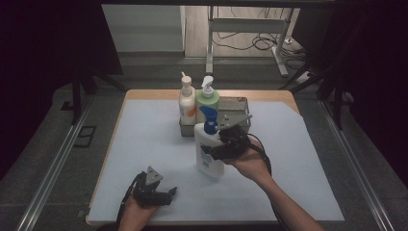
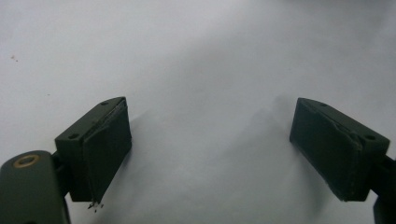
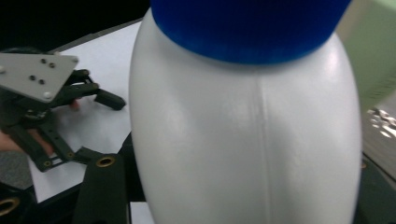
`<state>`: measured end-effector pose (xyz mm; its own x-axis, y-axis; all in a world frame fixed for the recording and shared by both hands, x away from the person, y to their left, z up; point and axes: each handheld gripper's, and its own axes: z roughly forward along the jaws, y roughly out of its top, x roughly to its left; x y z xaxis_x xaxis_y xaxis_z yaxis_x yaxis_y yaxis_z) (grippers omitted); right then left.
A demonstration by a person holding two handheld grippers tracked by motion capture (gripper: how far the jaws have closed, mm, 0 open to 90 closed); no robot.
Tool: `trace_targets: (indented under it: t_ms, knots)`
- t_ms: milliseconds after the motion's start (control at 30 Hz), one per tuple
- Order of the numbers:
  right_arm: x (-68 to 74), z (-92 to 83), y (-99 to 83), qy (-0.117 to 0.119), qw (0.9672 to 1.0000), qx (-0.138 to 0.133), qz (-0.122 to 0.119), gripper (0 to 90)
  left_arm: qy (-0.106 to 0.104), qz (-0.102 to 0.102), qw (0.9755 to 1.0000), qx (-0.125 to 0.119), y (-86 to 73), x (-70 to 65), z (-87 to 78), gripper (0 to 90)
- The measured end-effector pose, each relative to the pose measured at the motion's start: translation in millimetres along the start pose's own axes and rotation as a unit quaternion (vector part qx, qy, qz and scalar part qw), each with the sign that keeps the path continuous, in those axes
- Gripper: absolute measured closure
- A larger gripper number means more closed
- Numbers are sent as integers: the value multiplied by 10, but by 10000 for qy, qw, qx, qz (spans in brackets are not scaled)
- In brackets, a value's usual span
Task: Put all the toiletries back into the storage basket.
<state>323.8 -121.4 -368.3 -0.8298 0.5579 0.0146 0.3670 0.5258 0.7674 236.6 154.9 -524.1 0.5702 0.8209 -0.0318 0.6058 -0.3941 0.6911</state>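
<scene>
Resting low on the near left part of the table, my left gripper sits with its jaws spread wide, nothing between them; its own view shows just the pale table surface between the two black pads. My left hand holds it from below, with the grey three-cornered plate on top.

Further right, near the middle of the table, a white bottle with a blue pump top stands upright, just in front of a metal wire basket. In the basket's left end stand two more pump bottles side by side: a cream-white one with an orange label and a green one with a white pump.

My right gripper is pinching the white bottle around its body from the right side, my right hand behind it. In the right gripper view the bottle's white shoulder and blue collar sit right up against the camera, and my left gripper shows beyond it on the table.
</scene>
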Motion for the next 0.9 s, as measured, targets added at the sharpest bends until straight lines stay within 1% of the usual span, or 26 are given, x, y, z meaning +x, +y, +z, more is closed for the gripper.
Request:
trace_targets:
  t_ms: [267, 600, 733, 900]
  knots:
    - [-186, -170, 19, -272, 9996, -6, 109, 396, 0, -1, 10000, -5, 0, 0, 1, 124]
    - [-391, -338, 62, -635, 9977, -54, 248, 397, -2, -3, 10000, -4, 0, 0, 1, 124]
    - [-472, -392, 90, -714, 9969, -90, 330, 397, -2, -4, 10000, -4, 0, 0, 1, 124]
    - [-560, -442, 133, -827, 9958, -98, 369, 397, 1, -9, 10000, 2, 0, -1, 0, 124]
